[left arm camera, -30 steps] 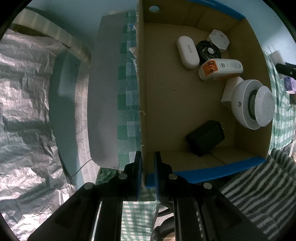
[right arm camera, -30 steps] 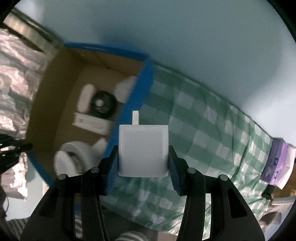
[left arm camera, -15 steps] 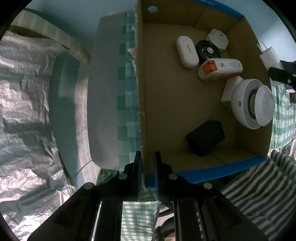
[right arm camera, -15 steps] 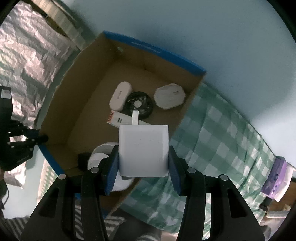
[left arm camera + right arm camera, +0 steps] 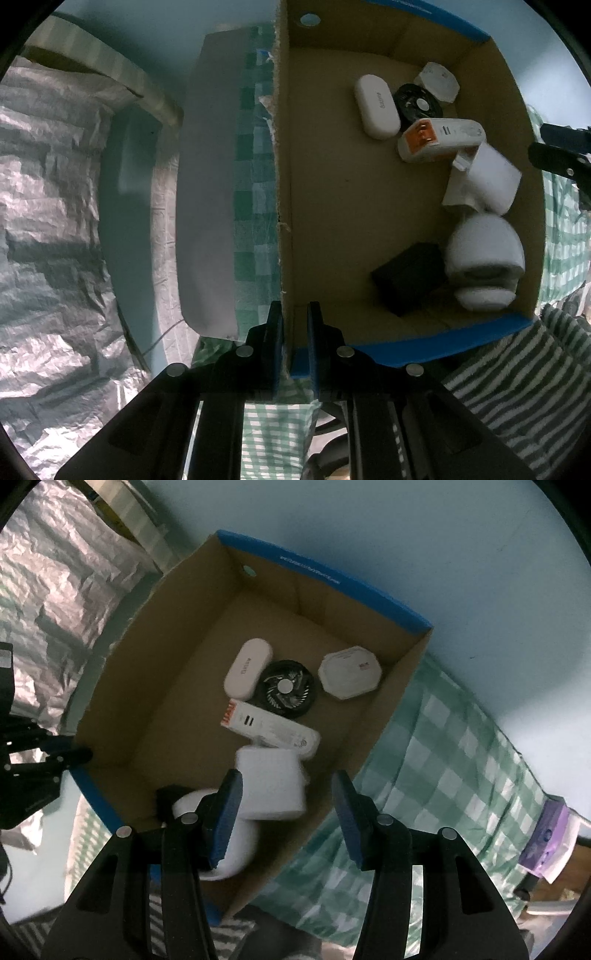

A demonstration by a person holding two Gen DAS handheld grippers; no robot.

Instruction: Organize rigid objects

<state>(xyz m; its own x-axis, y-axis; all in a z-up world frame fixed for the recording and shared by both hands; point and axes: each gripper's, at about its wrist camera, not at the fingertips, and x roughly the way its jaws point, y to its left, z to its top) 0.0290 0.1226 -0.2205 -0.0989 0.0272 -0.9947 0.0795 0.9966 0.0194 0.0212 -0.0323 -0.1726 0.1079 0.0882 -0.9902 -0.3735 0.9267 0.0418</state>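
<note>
— Right wrist view first: what had changed in that last second?

— The right gripper [image 5: 286, 818] had been pinching the white charger block [image 5: 273, 784] over the checked cloth [image 5: 450, 746], just outside the cardboard box [image 5: 369, 587]. By this moment its jaws were opening, nothing pressed between the pads, and the block lay blurred below them inside the box, against the wall beside the cloth.

— Blurred — so had it landed?

— Hard to say; the smear suggests it was perhaps still settling. From the left wrist it sat tilted on a flat white adapter [image 5: 456, 190], touching the orange-ended white bar [image 5: 441, 140]. The round white device [image 5: 484, 254] beside it also looked tipped over compared with half a second before, probably knocked by the drop.

— And the left gripper [image 5: 294, 347]?

— Unmoved: jaws pressed together on the box's torn wall near the blue-edged corner, steadying it.

— What did that mean for the job?

— One more rigid piece was in the box. I'd judge the right hand was free to fetch the next; the purple item [image 5: 546, 836] at the cloth's far edge seemed a candidate.
</note>
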